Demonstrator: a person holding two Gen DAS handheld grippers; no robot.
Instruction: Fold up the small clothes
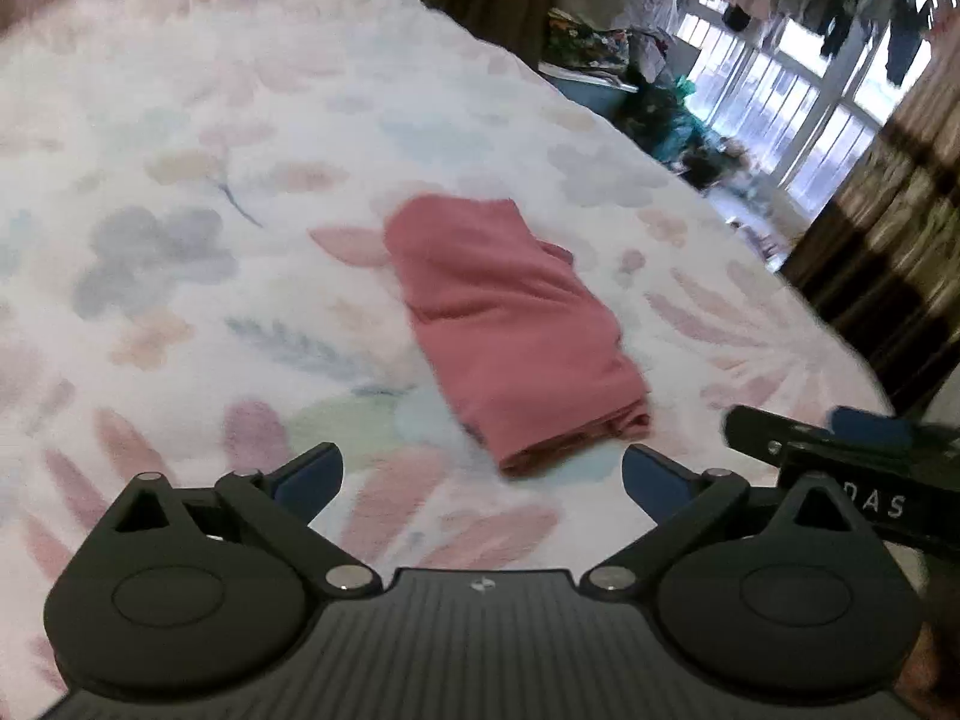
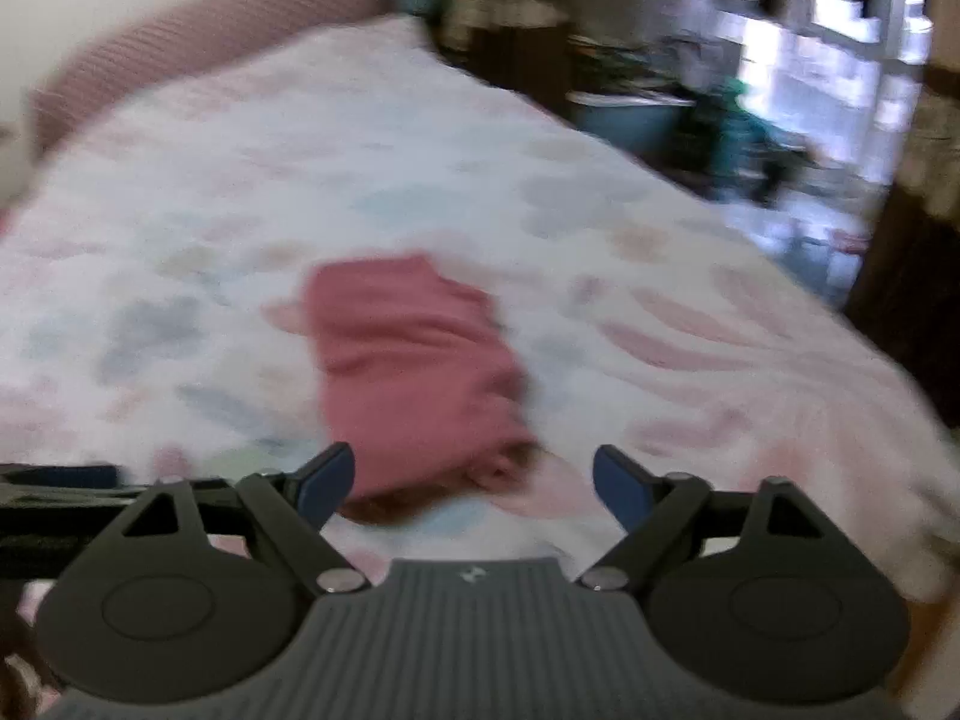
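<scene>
A folded dark pink garment [image 1: 510, 330] lies flat on the floral bedspread [image 1: 210, 192], a narrow rectangle with its folded edge nearest me. My left gripper [image 1: 480, 474] is open and empty, just short of the garment's near end. My right gripper [image 2: 474, 477] is open and empty, with the garment [image 2: 414, 372] just beyond and slightly left of its gap. The right gripper's body shows at the right edge of the left wrist view [image 1: 840, 450]. The right wrist view is blurred by motion.
The bed [image 2: 690, 312] drops off at its right edge. Beyond it are a blue tub [image 1: 600, 93], piled bags and clothes, a brown curtain [image 1: 900, 228] and bright windows with hanging laundry. A pink headboard [image 2: 180, 54] runs along the far side.
</scene>
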